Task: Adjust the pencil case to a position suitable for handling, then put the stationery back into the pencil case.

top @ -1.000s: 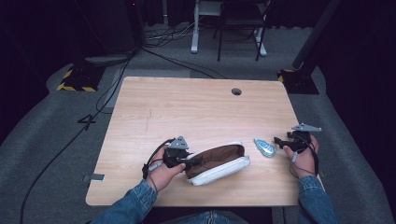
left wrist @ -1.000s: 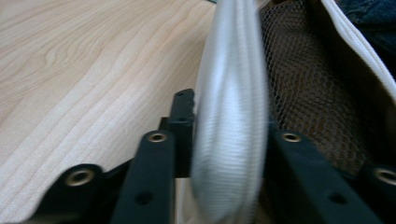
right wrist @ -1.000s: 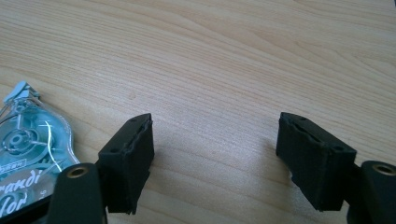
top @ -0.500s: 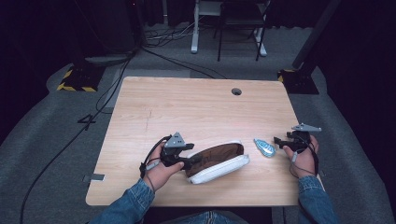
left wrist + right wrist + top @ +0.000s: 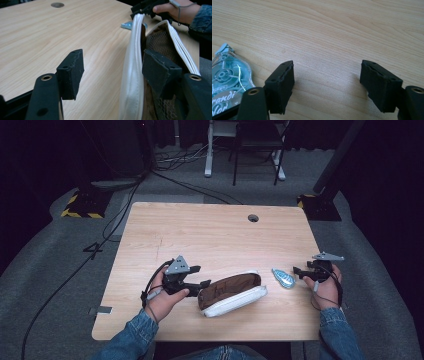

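High view: one pencil pouch [image 5: 232, 293], white outside with a brown lining, lies unzipped near the front edge of the worktop [image 5: 210, 235], long side slanting up toward the right. Its left end sits at the tip of the left claw [image 5: 204, 284]. In the left gripper view the pouch [image 5: 133, 72] has its white piped rim standing between the two black jaws; the right-hand pad reaches into the mouth beside the brown mesh lining, the left-hand pad stands well apart from the fabric over bare wood. The jaws have just been opening, and the claw is released, with the rim between them but not pinched.

One correction tape dispenser [image 5: 283, 278], a clear teal teardrop shape, lies just to the right of the pouch, between it and the right claw [image 5: 296, 270]. In the right gripper view the dispenser [image 5: 229, 75] is at the lower left, beside the left-hand jaw; its printing is partly cut off, with "randi" and "lor" legible. The right claw [image 5: 327, 82] is released too, jaws spread over bare wood with nothing between them.

One round cable hole [image 5: 253, 218] sits near the far edge of the worktop. On the floor at the left a large "4" [image 5: 93, 250] is marked.
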A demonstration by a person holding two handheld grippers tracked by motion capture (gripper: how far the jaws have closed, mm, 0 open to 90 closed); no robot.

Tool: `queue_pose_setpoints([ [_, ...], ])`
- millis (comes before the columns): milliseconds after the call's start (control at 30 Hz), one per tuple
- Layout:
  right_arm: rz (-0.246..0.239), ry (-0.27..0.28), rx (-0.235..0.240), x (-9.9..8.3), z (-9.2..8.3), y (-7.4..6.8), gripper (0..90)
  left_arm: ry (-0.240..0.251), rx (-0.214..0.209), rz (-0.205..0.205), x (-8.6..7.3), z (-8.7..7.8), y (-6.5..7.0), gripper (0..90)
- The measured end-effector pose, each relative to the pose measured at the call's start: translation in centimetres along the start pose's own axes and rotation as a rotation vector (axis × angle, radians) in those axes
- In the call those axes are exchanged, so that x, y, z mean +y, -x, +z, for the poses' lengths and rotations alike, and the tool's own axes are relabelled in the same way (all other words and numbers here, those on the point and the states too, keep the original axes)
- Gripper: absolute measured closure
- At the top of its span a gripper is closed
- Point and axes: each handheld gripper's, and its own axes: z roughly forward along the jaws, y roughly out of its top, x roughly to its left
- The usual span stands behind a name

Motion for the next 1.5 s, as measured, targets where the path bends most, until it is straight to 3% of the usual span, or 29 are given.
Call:
queue_pose_setpoints([
  [267, 0.014, 0.007, -0.001, -0.2, -0.3, 0.1, 36.1, 0.033, 0.058, 0.005, 0.5, -1.9, -1.0, 33.8],
  [433, 0.032, -0.014, 0.025, -0.1, -0.9, 0.2, 45.4, 0.033, 0.182, 0.032, 0.3, -3.0, -2.2, 33.5],
  [567, 0.042, -0.011, 0.02, 0.2, -1.5, 0.3, 45.9, 0.015, 0.252, 0.007, -0.6, -3.8, -4.0, 33.6],
  [700, 0.055, 0.0, 0.005, 0.5, -1.9, 0.3, 40.7, -0.028, 0.306, -0.026, -1.8, -4.6, -5.9, 32.3],
  [833, 0.049, 0.01, 0.0, 0.7, -2.2, 0.2, 37.1, -0.05, 0.327, -0.075, -2.8, -5.0, -7.6, 29.9],
  [1000, 0.041, 0.005, 0.003, 0.9, -2.6, 0.1, 37.3, -0.106, 0.348, -0.103, -3.8, -5.1, -9.2, 25.5],
  [1067, 0.068, -0.009, 0.035, 1.1, -2.9, -0.1, 40.7, -0.154, 0.372, -0.162, -4.8, -5.0, -10.2, 24.2],
  [1133, 0.065, -0.026, 0.037, 1.3, -3.1, -0.2, 41.4, -0.182, 0.389, -0.182, -5.4, -4.9, -10.7, 23.8],
  [1433, 0.065, -0.054, 0.049, 2.0, -3.7, -0.9, 41.0, -0.251, 0.412, -0.208, -7.0, -4.4, -12.1, 21.8],
  [1500, 0.076, -0.074, 0.06, 2.1, -4.0, -1.3, 45.2, -0.265, 0.415, -0.217, -7.5, -4.2, -12.6, 21.7],
])
